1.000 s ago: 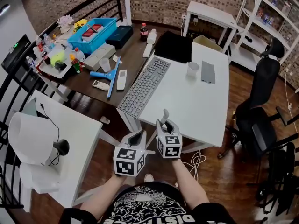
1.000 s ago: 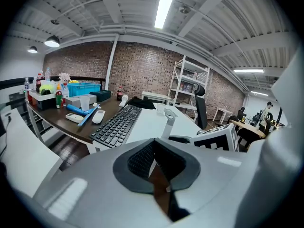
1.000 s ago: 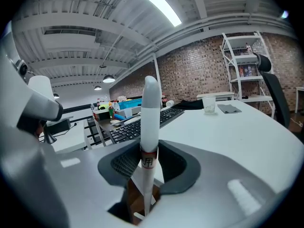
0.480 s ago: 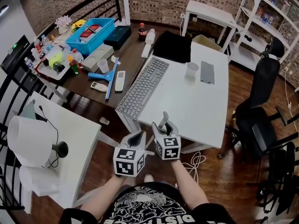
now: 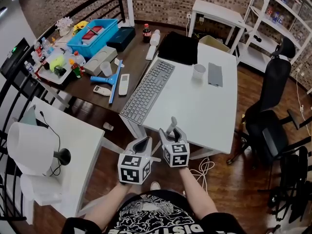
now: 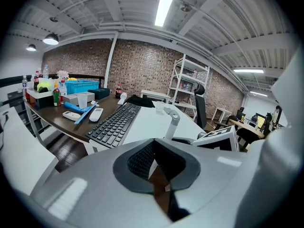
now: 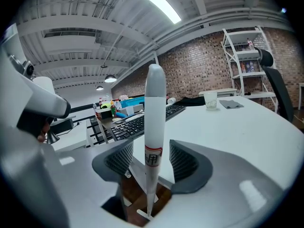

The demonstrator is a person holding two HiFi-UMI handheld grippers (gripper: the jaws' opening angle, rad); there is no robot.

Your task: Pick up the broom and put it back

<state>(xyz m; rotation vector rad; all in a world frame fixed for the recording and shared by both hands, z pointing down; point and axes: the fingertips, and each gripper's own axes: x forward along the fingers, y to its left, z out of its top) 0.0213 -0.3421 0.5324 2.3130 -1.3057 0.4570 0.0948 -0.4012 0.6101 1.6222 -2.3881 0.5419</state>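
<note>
The broom's white handle point(image 7: 154, 122) with a grey tip point(image 5: 172, 123) stands nearly upright at the white table's front edge point(image 5: 204, 145). It runs down toward the floor, and the broom's head is hidden. My right gripper point(image 5: 171, 132) has its jaws round the handle. They are opening, and in the right gripper view point(image 7: 152, 160) a gap shows on each side of the handle. Just left of it my left gripper point(image 5: 142, 143) is shut and holds nothing point(image 6: 153, 163). From there the handle point(image 6: 171, 125) shows ahead to the right.
A keyboard point(image 5: 146, 89), a cup point(image 5: 198, 71) and a grey cloth point(image 5: 214, 74) lie on the white table. The dark table behind holds a blue bin point(image 5: 95, 35) and a blue squeegee point(image 5: 113, 79). A black office chair point(image 5: 270, 111) stands right, a lamp point(image 5: 29, 147) left.
Both hands stay almost where they were. The right gripper and the handle's tip shifted very slightly in the head view; nothing else on the tables moved.
</note>
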